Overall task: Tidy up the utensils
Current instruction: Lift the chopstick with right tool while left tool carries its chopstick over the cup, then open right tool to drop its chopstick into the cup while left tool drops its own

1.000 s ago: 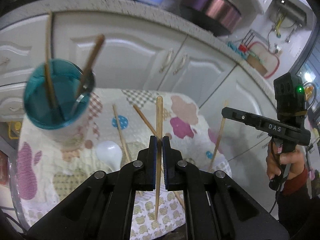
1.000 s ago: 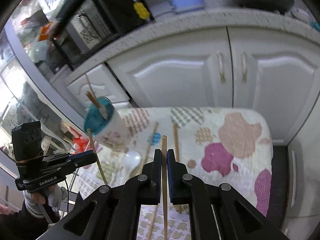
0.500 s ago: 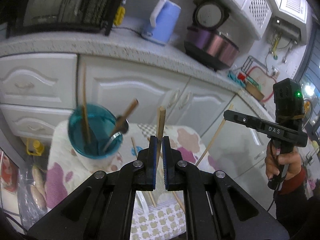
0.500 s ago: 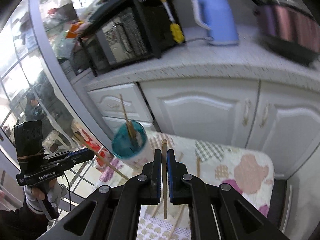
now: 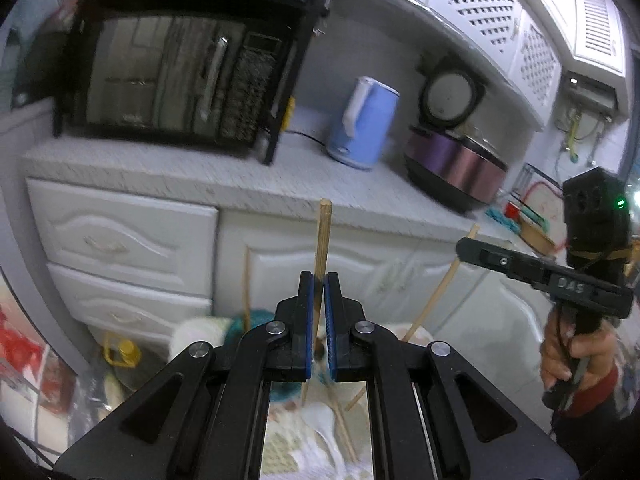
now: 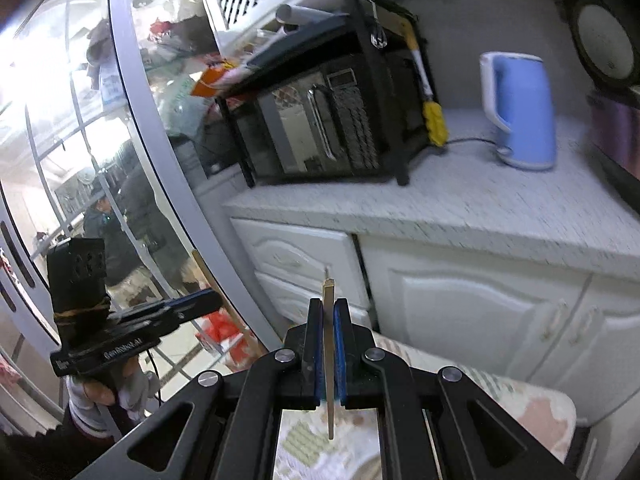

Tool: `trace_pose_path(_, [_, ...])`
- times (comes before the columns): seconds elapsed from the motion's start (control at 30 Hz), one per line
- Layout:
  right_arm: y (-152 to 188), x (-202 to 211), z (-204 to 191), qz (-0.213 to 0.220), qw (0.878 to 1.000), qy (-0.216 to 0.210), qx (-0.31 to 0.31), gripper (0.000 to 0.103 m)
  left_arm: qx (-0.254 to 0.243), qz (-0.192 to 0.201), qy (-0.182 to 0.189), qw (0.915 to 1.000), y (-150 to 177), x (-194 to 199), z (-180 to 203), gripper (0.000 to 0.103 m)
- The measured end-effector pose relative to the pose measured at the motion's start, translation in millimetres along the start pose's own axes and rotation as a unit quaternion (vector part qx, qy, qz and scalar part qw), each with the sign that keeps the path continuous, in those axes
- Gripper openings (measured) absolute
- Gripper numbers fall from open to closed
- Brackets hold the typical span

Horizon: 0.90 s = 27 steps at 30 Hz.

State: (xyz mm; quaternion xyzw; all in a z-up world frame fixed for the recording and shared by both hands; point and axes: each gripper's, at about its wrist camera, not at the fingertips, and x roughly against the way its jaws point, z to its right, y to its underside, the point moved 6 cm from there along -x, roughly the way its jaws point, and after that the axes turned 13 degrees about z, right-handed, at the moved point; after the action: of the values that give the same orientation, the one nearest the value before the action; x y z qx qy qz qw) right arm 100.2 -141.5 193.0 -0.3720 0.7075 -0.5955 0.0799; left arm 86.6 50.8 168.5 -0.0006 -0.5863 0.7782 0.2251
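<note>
My left gripper [image 5: 319,280] is shut on a wooden chopstick [image 5: 324,236] that stands upright between its blue pads. Below it the teal utensil cup [image 5: 256,320] shows partly, with a chopstick [image 5: 247,288] standing in it. More chopsticks [image 5: 340,420] lie on the patterned cloth [image 5: 288,448]. My right gripper [image 6: 328,304] is shut on another chopstick [image 6: 329,360], held upright above the cloth [image 6: 500,400]. Each gripper shows in the other's view, the right [image 5: 464,246] with its chopstick [image 5: 436,300] and the left [image 6: 212,300], raised above the table.
A counter [image 5: 240,184] behind the table carries a black microwave on a rack [image 5: 176,76], a blue kettle [image 5: 364,124] and a purple rice cooker [image 5: 452,164]. White cabinet doors [image 6: 480,312] stand below it. A glass door [image 6: 80,160] is on the left.
Both grippers have lifted and tilted up with their chopsticks held. The cup and cloth have dropped to the bottom of the views and the counter appliances have come into sight.
</note>
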Motion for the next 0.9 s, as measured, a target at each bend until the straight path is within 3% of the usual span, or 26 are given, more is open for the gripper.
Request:
trace_pose_path(0.17, [-16.0, -34.8, -7.0, 0.018, 1.000, 0.021, 0.011, 0.005, -0.007, 0.007, -0.038, 0.9992, -5.4, -17.6, -21.7, 0.004])
trace_pose_path(0.43, [-17.8, -84.0, 8.3, 0.016, 0.999, 0.032, -0.007, 0.005, -0.013, -0.014, -0.070, 0.9974, 17.0, -51.4, -45.4, 0.004])
trace_pose_path(0.9, [49.4, -151.4, 51.6, -0.073, 0.995, 0.062, -0.035, 0.005, -0.002, -0.067, -0.097, 0.9930, 70.6, -83.6, -72.9, 0.004])
